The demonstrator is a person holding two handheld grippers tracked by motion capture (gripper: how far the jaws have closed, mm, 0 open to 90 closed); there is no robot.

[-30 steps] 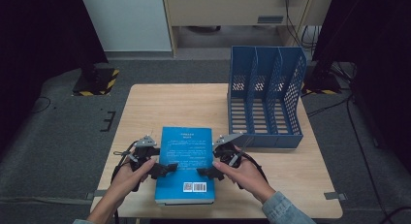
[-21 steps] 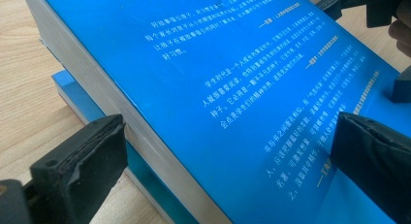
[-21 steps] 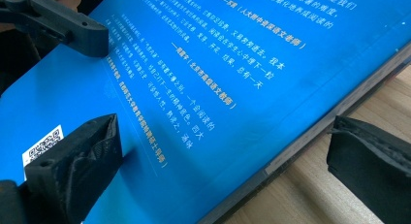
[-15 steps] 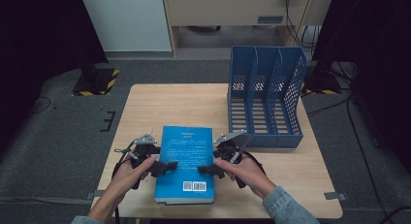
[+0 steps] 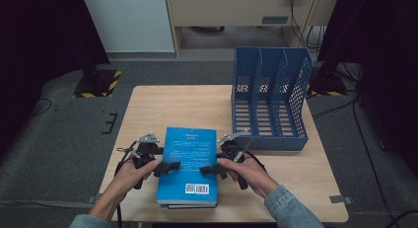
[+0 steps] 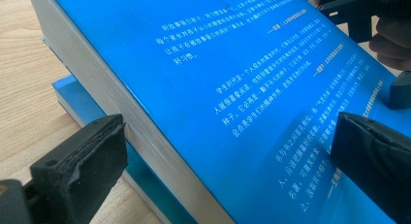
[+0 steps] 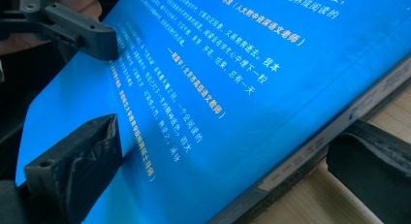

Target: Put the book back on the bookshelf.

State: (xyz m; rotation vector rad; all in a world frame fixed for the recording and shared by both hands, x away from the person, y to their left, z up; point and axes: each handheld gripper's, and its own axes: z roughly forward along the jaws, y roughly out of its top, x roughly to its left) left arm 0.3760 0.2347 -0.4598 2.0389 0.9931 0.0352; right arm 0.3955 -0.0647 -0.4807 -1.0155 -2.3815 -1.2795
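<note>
A thick blue book (image 5: 190, 159) lies at the table's front edge on top of a second, thinner book (image 5: 187, 205). My left gripper (image 5: 165, 169) holds its left side. In the left gripper view (image 6: 228, 156) one jaw presses the page edge from below and the other rests on the cover (image 6: 218, 64), which tilts up off the lower book (image 6: 77, 93). My right gripper (image 5: 209, 170) holds the spine side. In the right gripper view (image 7: 228, 158) one jaw sits on the cover (image 7: 242, 64) and the other under the spine. Both are shut on the book.
A blue perforated file rack (image 5: 271, 90) with three slots stands at the back right of the wooden table (image 5: 162, 109). Bare wood lies behind the book and at the left. Dark floor surrounds the table.
</note>
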